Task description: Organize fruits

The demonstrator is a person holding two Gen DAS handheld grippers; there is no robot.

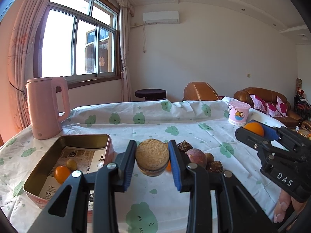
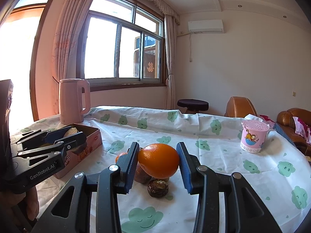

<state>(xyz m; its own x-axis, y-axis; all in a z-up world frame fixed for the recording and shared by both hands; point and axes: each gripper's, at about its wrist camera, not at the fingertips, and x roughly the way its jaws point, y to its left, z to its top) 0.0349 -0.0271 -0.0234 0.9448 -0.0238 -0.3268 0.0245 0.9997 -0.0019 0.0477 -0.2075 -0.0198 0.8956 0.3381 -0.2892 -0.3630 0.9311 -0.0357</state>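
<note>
The left hand-held gripper [image 1: 152, 160] pinches a rough, probably light, brittle fruit [image 1: 152, 159] across its middle, tin [image 1: 58, 155] to its left; the right hand-held gripper [image 2: 158, 161] clamps a firm, slick orange [image 2: 158, 160].

Left gripper [image 1: 152, 162]: black frame, blue-padded fingers [image 1: 129, 167] clamped on either side of a round tan fruit [image 1: 152, 158], held clear of the table and tilted slightly down. From the right wrist view it sits at the left, pointing right. Part of the hand [image 2: 31, 202] is visible under its handle.

Right gripper [image 2: 158, 164]: same build, blue pads [image 2: 130, 168] pressed against an orange [image 2: 158, 160], which is lifted off the table. From the left wrist view it sits at the right edge, pointing left, with fingertips of the hand [image 1: 282, 210] visible beneath the handle.

The two grippers are well apart and roughly level with each other.
</note>
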